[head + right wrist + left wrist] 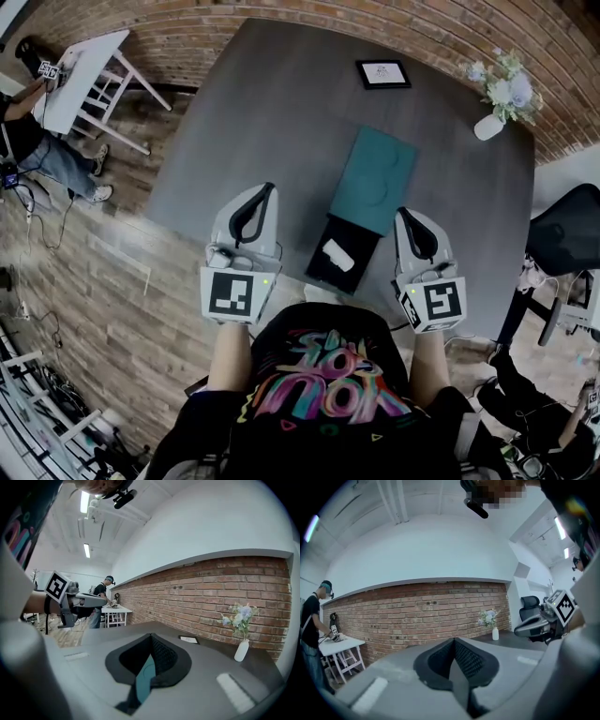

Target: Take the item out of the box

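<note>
Holding 2 pairs of jaws pressed together on nothing, the left gripper and right gripper flank the open black box, white item inside, teal lid at its far end; reaching in unopened would likely shove the item or skid the box.

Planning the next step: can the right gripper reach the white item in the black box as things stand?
Probably yes: the black box is open, the teal lid lies behind it, and nothing stands between the right gripper and the white item. Its jaws are shut.
</note>
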